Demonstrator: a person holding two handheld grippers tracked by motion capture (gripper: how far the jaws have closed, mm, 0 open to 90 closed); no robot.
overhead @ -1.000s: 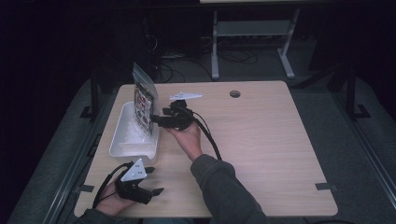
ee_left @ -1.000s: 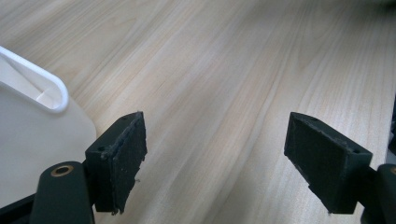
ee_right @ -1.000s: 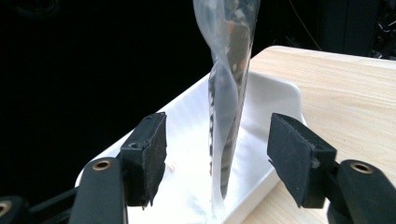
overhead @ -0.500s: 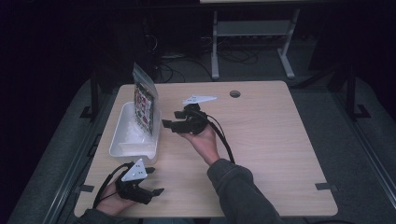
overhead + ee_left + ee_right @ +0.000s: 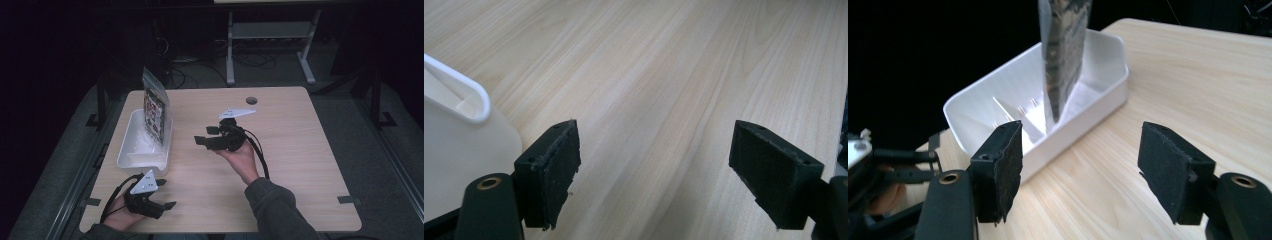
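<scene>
A clear bag with a printed pattern stands upright in a white plastic bin at the table's left; in the right gripper view the bag leans on the bin's far wall. My right gripper is open and empty, held over the middle of the table, a short way right of the bin, jaws pointing toward it. My left gripper rests near the front left edge, open and empty, with the bin's corner just beside its left jaw.
The wooden table has a round cable hole near its far edge. Dark floor, cables and a metal frame lie beyond the table. Bare tabletop stretches to the right of my right hand.
My right gripper has drawn back from the bag to the right, toward the middle of the table, leaving the bag standing in the bin. The left gripper has stayed put.
</scene>
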